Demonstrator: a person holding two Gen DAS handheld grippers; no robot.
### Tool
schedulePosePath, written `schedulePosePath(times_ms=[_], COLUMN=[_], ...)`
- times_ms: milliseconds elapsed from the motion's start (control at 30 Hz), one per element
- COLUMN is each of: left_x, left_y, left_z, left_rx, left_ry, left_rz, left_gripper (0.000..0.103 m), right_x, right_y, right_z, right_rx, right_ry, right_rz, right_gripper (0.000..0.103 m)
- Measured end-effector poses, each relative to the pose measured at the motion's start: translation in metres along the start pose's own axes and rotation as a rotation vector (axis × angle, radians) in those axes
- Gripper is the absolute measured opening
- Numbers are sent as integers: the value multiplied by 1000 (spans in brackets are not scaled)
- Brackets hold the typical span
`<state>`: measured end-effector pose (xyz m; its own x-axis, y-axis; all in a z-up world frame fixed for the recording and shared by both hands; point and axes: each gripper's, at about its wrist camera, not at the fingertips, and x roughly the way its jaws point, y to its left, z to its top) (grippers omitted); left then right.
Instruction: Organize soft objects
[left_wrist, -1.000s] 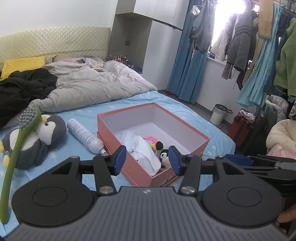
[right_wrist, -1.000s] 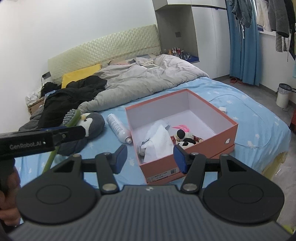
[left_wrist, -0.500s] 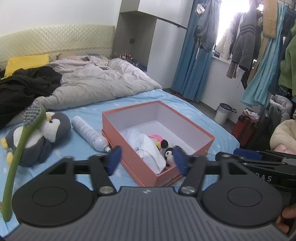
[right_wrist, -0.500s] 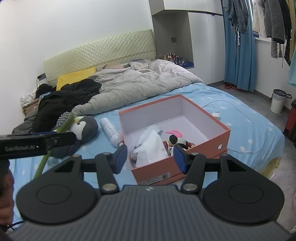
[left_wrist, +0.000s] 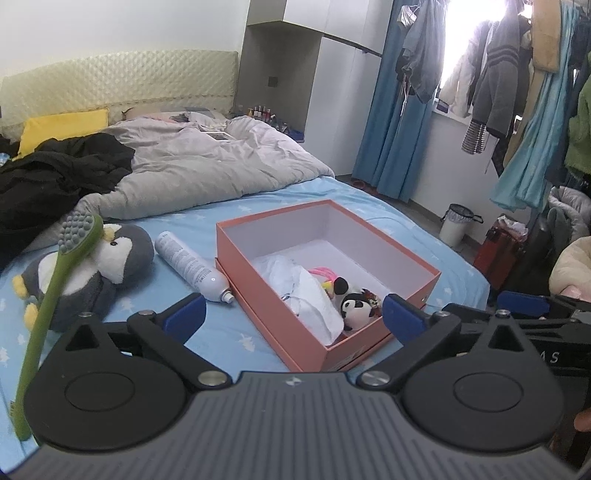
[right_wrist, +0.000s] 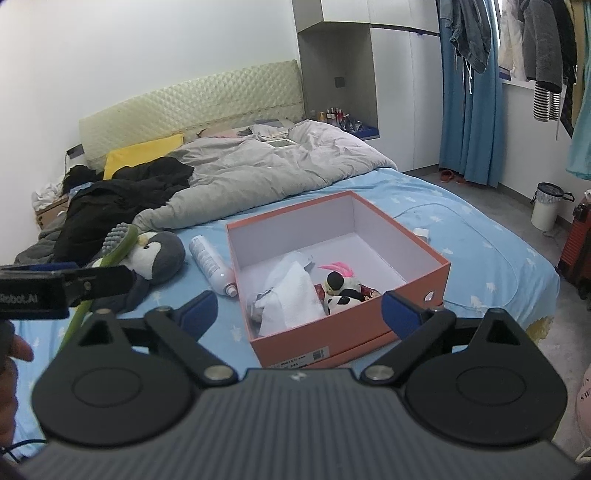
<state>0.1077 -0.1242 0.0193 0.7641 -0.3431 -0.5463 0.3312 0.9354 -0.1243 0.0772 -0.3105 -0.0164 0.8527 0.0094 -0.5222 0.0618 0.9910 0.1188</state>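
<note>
Partly done: the box (left_wrist: 369, 325) on the bed (left_wrist: 229, 336) holds a panda toy (left_wrist: 354, 308) and white cloth (left_wrist: 314, 295). The penguin (left_wrist: 99, 273) lies outside, left of it. Left gripper (left_wrist: 293, 317) and right gripper (right_wrist: 299, 312): fingers have just been opening, spread, nothing between them.

On the bed (left_wrist: 236, 221) there is one orange box (left_wrist: 280, 317), one penguin plush (left_wrist: 110, 258), one white spray bottle (left_wrist: 192, 264) and one green long-handled brush (left_wrist: 55, 288). Inside the box lie two small panda plushes (left_wrist: 352, 308), one pink item (left_wrist: 323, 272) and one white cloth (left_wrist: 314, 299). Far off are one yellow pillow (left_wrist: 62, 125), one grey duvet (left_wrist: 207, 166) and one white bin (left_wrist: 456, 225).
</note>
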Motion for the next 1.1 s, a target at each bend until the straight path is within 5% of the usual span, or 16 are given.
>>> schedulePosePath(times_ms=[1100], left_x=[1], left_y=[-1], left_z=[-2], left_rx=[-3], left_ry=[27], left_rz=[18], left_gripper=[103], right_x=[3], right_y=[2], right_z=[-2], right_rx=[10], right_ry=[13], right_rz=[-18], right_gripper=[97])
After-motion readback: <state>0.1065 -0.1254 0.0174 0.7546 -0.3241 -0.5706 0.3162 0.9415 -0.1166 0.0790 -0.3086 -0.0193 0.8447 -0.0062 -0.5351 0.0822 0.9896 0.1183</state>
